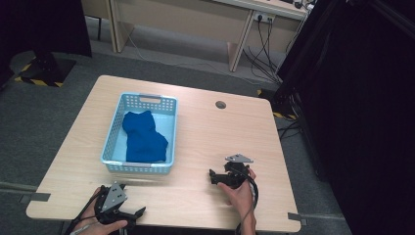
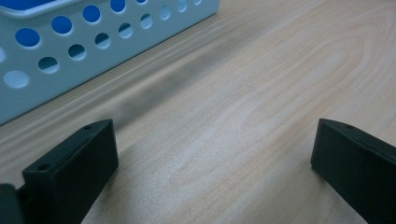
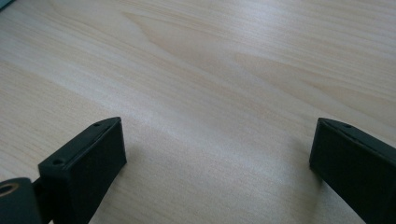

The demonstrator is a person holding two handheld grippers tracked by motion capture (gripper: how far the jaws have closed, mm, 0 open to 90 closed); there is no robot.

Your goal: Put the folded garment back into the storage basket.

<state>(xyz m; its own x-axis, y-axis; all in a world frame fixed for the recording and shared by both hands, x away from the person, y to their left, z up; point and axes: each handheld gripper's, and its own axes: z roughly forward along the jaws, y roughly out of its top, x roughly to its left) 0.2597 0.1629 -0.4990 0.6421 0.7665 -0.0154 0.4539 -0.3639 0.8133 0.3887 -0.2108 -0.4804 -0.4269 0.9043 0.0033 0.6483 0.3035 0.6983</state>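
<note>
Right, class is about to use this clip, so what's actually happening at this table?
A person sits at a wooden table with a two-jaw gripper in each hand. The left gripper rests near the table's near edge, just in front of a light blue basket; the right gripper sits to the basket's right. Both have their jaws wide apart over bare wood, gripping nothing. A crumpled blue cloth lies inside the basket, untouched.
</note>
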